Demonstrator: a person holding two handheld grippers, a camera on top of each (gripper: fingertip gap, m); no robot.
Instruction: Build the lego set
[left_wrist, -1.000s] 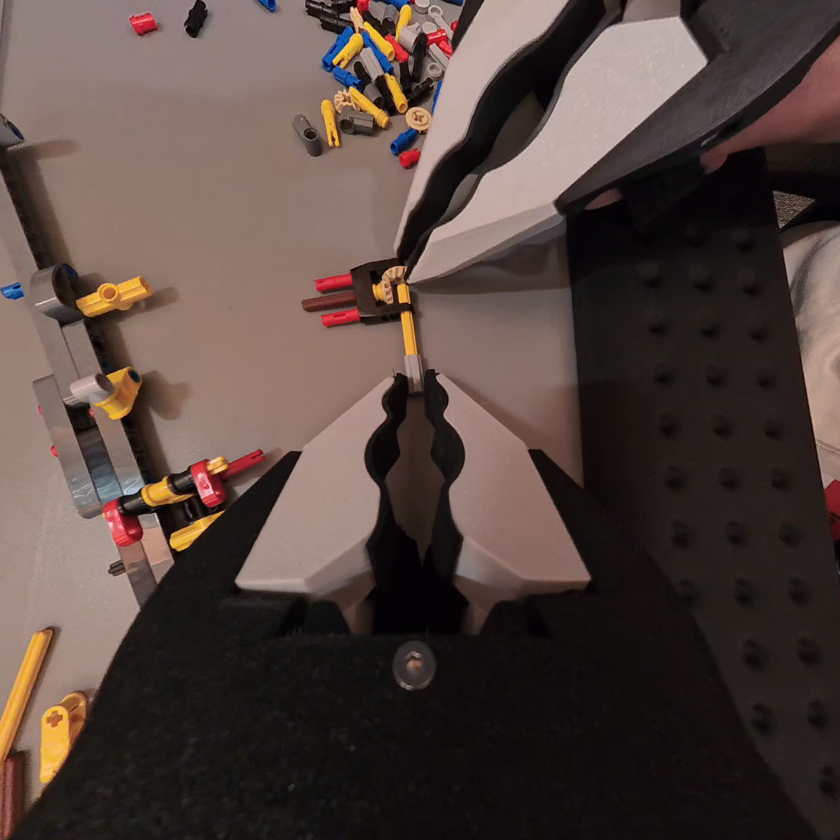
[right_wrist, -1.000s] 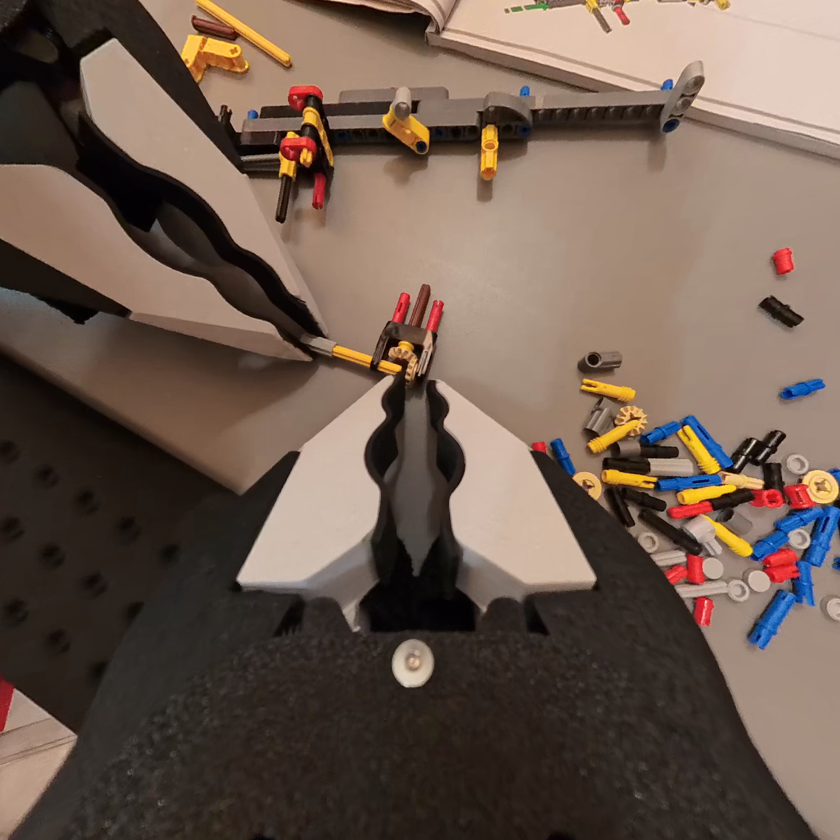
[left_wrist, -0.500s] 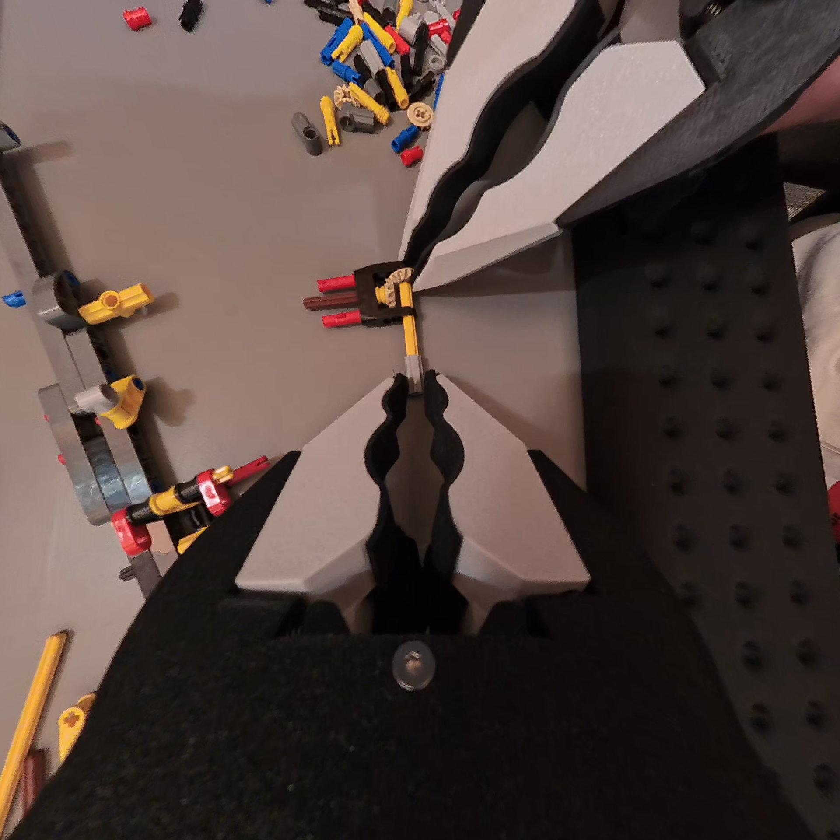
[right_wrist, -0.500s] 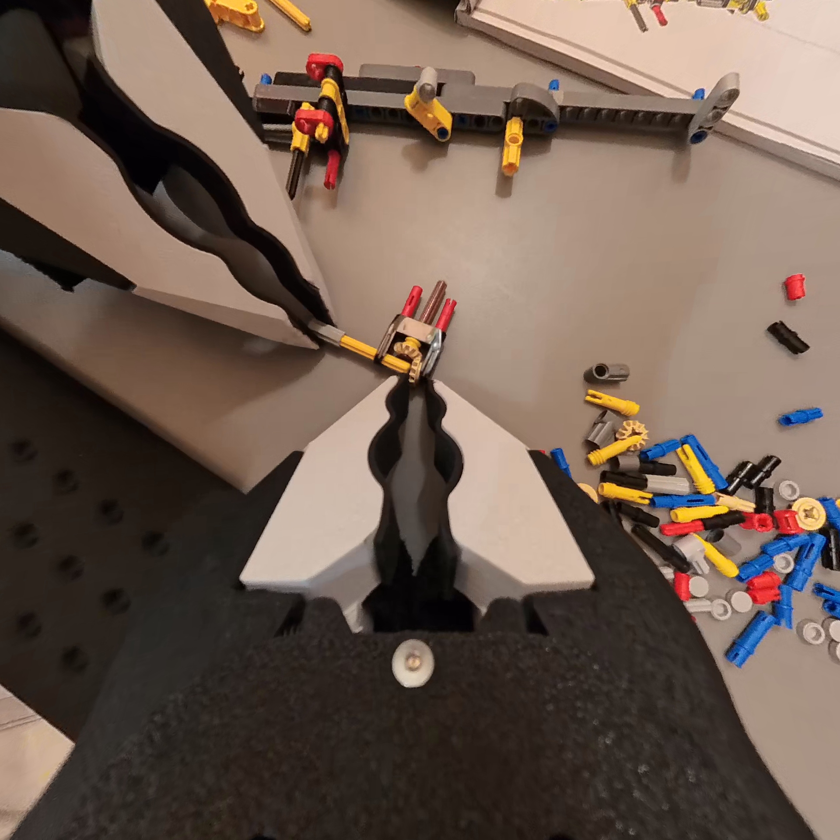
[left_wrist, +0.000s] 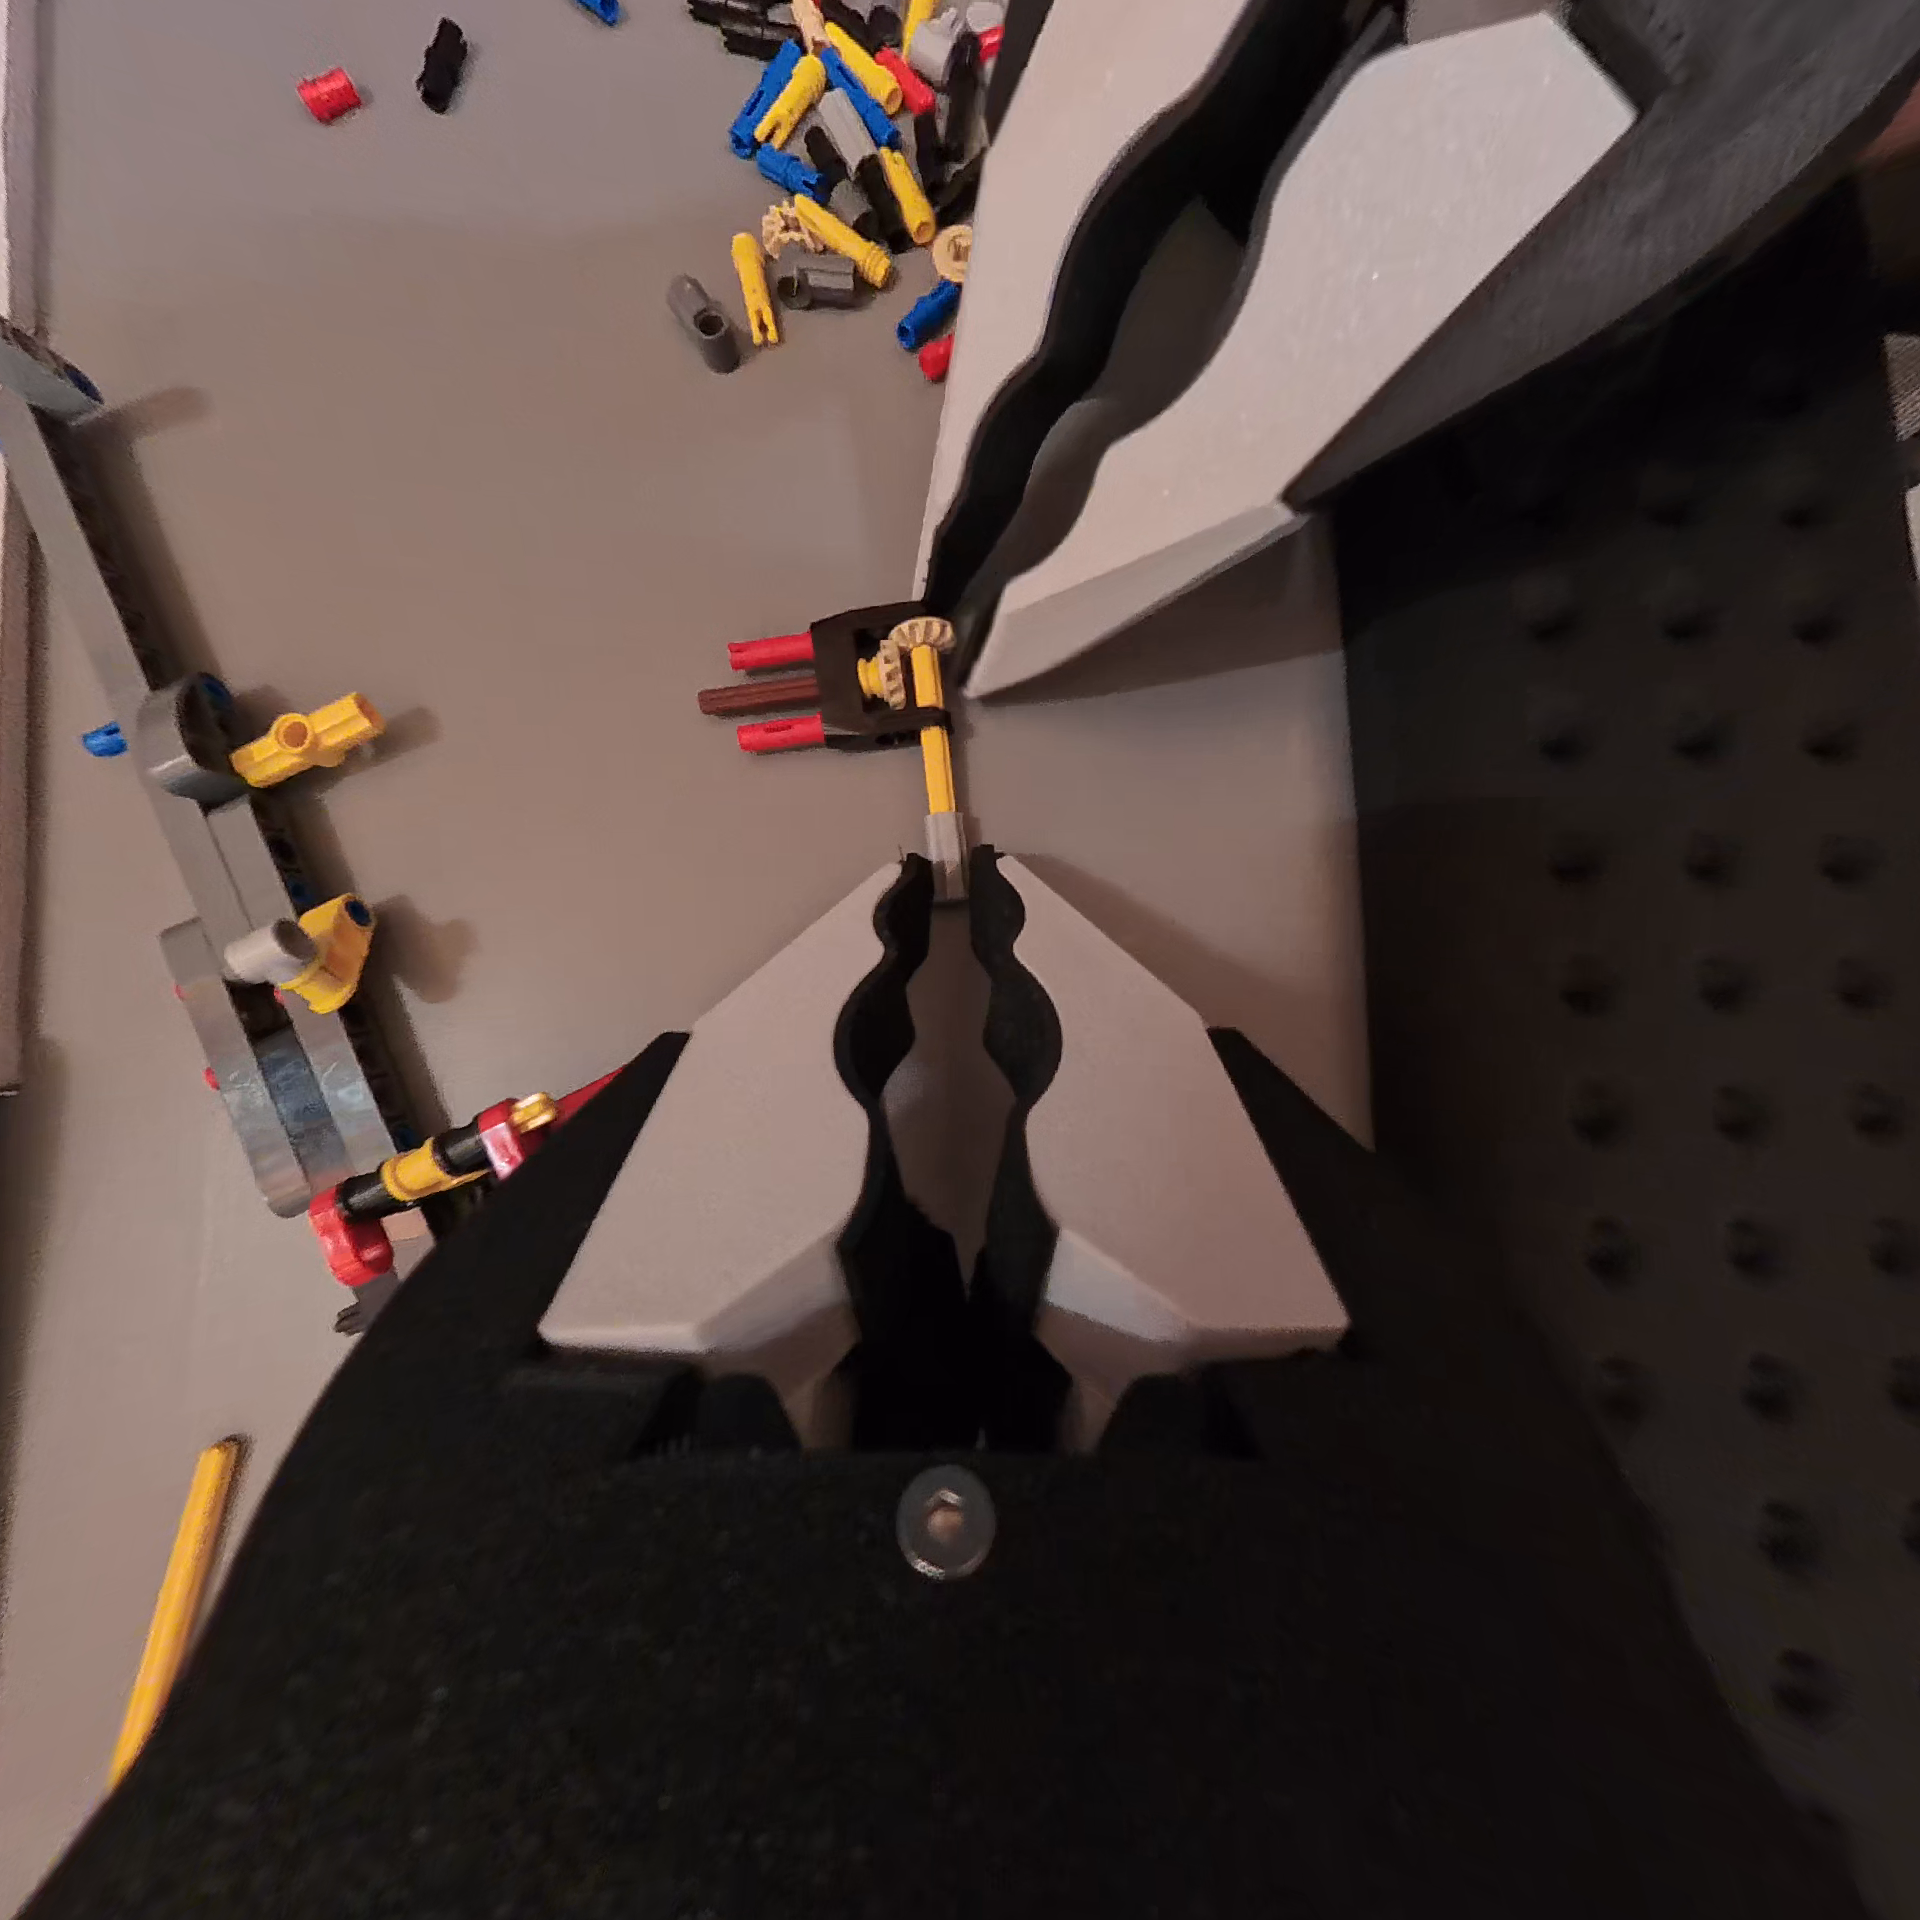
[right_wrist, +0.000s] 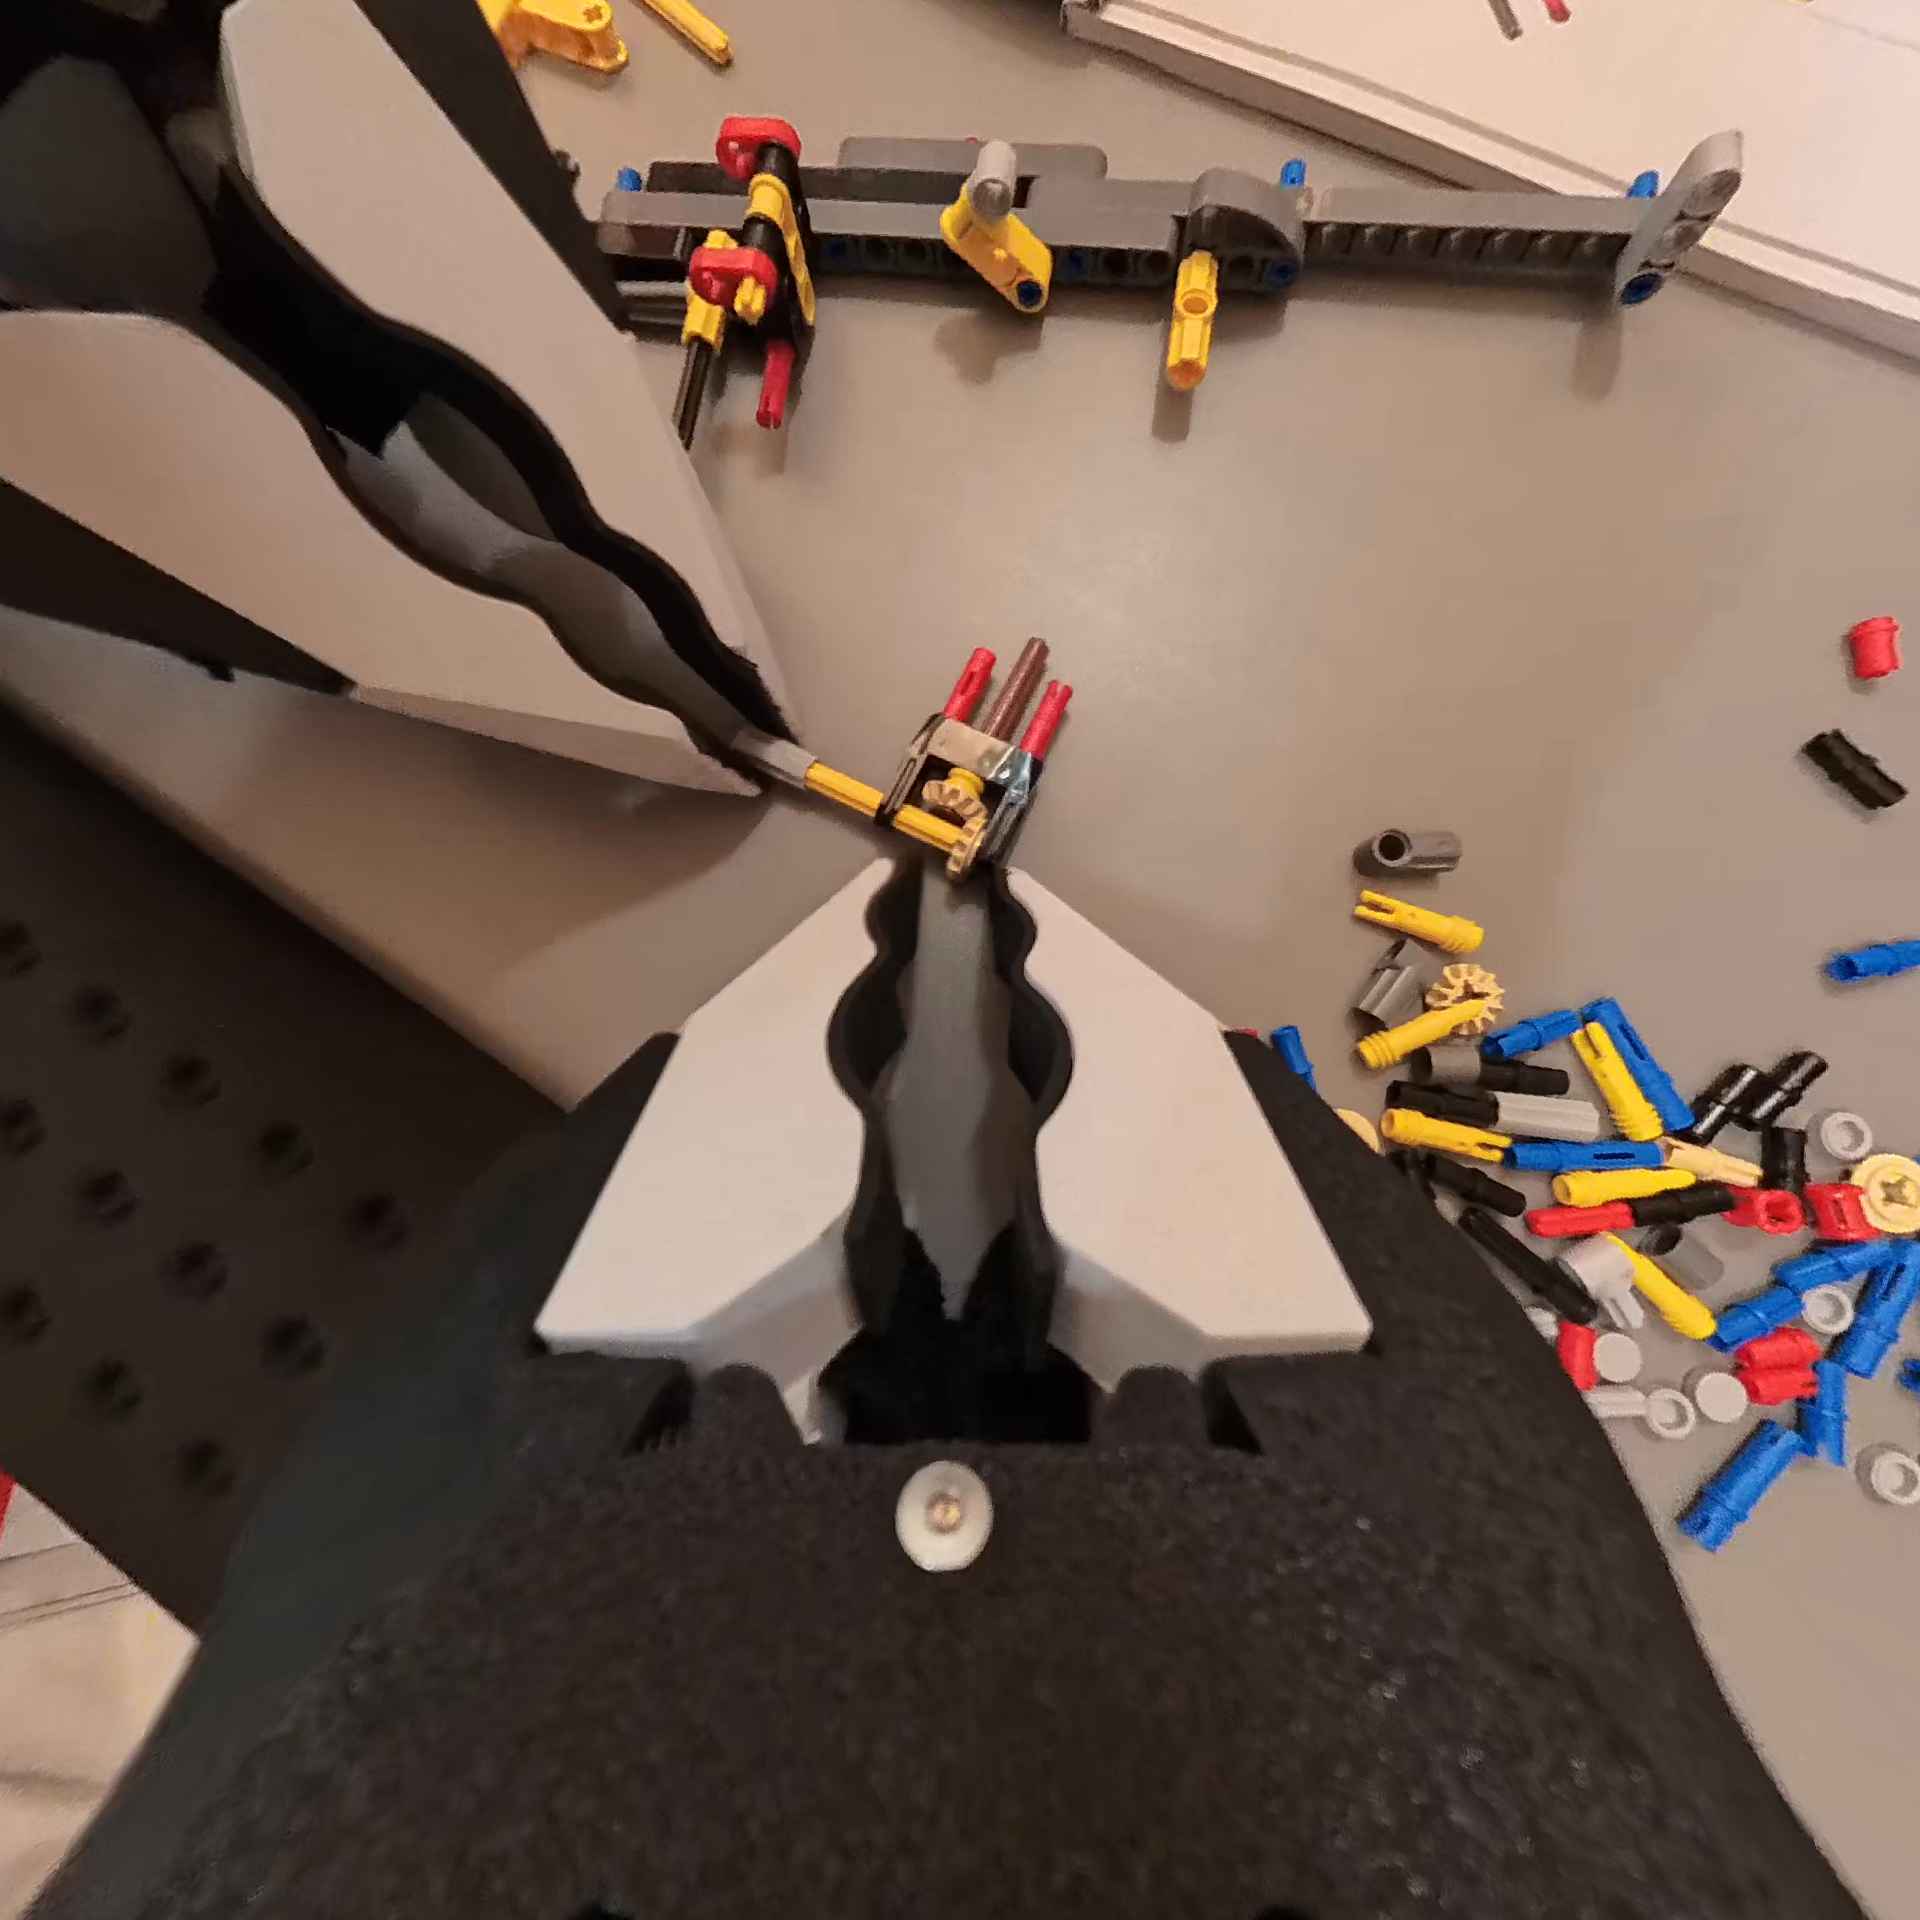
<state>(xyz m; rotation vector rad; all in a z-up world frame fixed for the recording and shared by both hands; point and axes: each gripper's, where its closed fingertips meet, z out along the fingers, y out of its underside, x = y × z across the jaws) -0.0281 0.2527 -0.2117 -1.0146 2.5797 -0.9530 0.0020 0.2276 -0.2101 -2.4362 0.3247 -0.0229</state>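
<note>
The left claw (left_wrist: 951, 871) is clamped on the small grey sleeve (left_wrist: 952, 844) at the near end of a thin yellow plastic axle (left_wrist: 938, 771); its black wavy pads pinch the sleeve at their very tips. The axle runs forward from there into a small black open frame piece (left_wrist: 844, 675), where two tan bevel gears (left_wrist: 914, 649) mesh inside the frame. Two red pins (left_wrist: 771, 652) and one brown axle stub (left_wrist: 756, 698) stick out of the frame's far side.

The right claw (right_wrist: 956, 878) is closed on the frame end of that same little assembly, its tips pressed at the tan gear (right_wrist: 966, 844) and the frame's near edge. Exactly how much of the frame sits between the tips is hidden. The assembly is held just above the grey counter (right_wrist: 1351, 582), between the two claws, which meet it at nearly a right angle.

Farther out on the counter, to the right in the right wrist view, lies a loose heap of blue, yellow, black, red and grey pins and connectors (right_wrist: 1621, 1174). Beyond the held piece lies a long grey and black beam build (right_wrist: 1122, 223) carrying yellow and red connectors. A white instruction booklet (right_wrist: 1455, 83) lies at the far edge, and a black perforated board (left_wrist: 1662, 1039) adjoins the counter.
</note>
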